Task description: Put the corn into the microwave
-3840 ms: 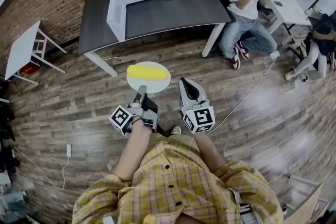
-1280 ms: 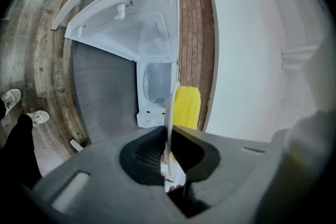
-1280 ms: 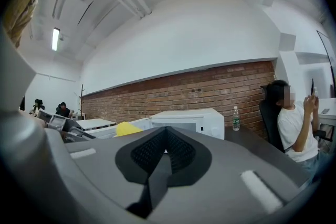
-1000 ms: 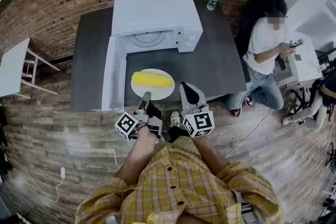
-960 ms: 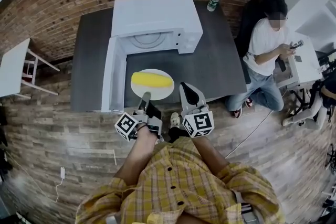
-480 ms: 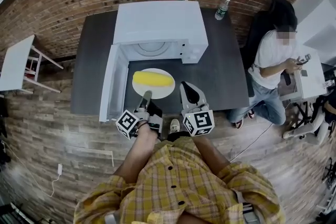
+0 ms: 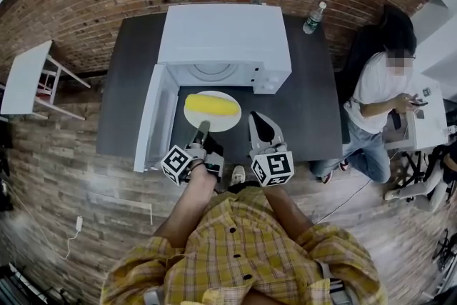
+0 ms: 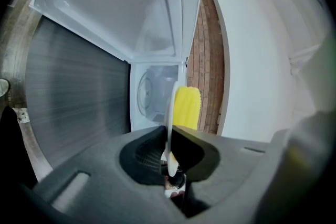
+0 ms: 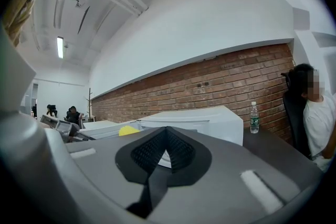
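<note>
A yellow corn cob [image 7: 211, 106] lies on a white plate [image 7: 227, 121]. My left gripper [image 7: 203, 128] is shut on the plate's near rim and holds it just in front of the white microwave [image 7: 221, 32]. The microwave's door [image 7: 152, 121] is swung open to the left. In the left gripper view the plate [image 8: 170, 128] shows edge-on between the jaws, with the corn [image 8: 186, 107] beside it and the microwave cavity [image 8: 152, 94] beyond. My right gripper [image 7: 260, 126] hovers to the right of the plate, shut on nothing. In the right gripper view its jaws [image 9: 166, 131] meet at the tips.
The microwave stands on a dark table [image 7: 318, 103] against a brick wall. Two water bottles [image 7: 313, 17] stand behind the microwave. A person [image 7: 378, 93] sits at the table's right end. A small white table [image 7: 25, 75] is at the left.
Both grippers and the plate with the corn have moved forward. The plate has gone from over the table's front edge to just before the open cavity.
</note>
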`<state>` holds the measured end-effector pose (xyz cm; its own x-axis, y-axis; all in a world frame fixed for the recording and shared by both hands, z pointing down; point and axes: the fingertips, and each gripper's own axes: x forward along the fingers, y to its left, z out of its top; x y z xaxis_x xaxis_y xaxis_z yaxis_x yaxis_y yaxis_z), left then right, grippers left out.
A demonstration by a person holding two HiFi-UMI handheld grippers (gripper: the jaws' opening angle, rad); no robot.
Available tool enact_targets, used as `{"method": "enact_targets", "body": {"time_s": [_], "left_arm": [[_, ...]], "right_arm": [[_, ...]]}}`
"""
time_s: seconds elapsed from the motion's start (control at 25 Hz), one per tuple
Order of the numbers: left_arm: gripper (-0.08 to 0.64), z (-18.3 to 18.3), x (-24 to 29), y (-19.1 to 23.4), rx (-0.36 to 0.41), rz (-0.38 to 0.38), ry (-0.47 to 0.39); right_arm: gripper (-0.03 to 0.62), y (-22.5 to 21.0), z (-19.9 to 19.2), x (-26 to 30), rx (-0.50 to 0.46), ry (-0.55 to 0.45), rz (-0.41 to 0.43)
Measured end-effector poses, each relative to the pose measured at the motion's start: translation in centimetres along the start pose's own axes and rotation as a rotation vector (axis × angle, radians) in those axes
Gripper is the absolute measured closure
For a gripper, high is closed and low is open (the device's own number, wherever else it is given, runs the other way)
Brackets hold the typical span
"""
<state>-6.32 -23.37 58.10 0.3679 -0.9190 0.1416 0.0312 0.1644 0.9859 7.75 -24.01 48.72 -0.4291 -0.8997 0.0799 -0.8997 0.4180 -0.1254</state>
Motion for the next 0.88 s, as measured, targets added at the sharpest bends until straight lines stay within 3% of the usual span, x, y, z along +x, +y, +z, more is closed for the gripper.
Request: {"method": "enact_targets", "body": {"time_s": [0.56, 0.88], "left_arm": [[0.534, 1.4, 5.2, 0.5, -0.038, -0.033, -0.050], [0.534, 2.4, 7.8, 3.0, -0.023, 0.027, -0.078]], "right_arm": [[0.586, -1.3, -1.1, 2.3, 0.015, 0.022, 0.034], [0.586, -2.0, -1.5, 3.6, 0.002, 0.033, 0.065]]}}
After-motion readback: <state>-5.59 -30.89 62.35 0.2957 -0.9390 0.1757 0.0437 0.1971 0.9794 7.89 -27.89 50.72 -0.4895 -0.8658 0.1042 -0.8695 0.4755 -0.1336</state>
